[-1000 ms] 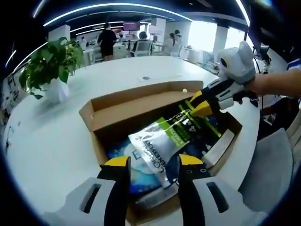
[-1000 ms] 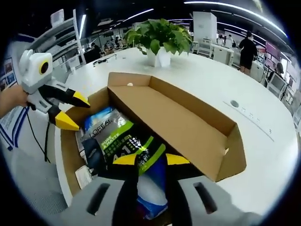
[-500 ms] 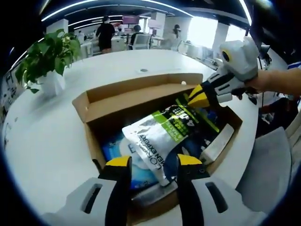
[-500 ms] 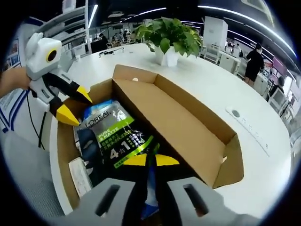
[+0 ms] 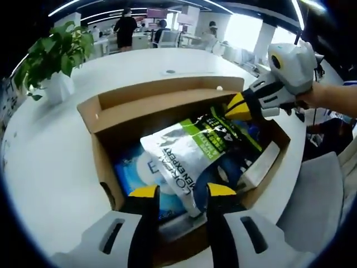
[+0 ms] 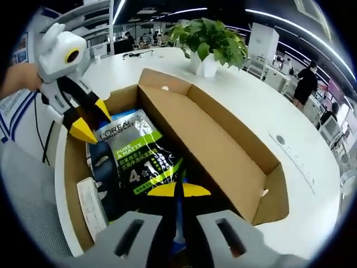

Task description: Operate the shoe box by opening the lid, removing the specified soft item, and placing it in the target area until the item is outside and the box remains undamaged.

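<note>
The open cardboard shoe box lies on the white table with its lid folded back. A soft white, green and black pouch rests tilted on top of the contents. My right gripper is shut on the pouch's dark end, and it comes in from the right as the right gripper in the left gripper view. My left gripper stands open, its jaws either side of the pouch's white end. In the right gripper view the left gripper is over the box's far left corner.
Under the pouch lie a blue pack and a flat white carton. A potted plant stands on the table beyond the box. A grey chair is at the table's edge. People stand far back in the office.
My right gripper's jaws have drawn together on the pouch's end. The left gripper has come nearer the pouch's other end. Both views have shifted closer over the box.
</note>
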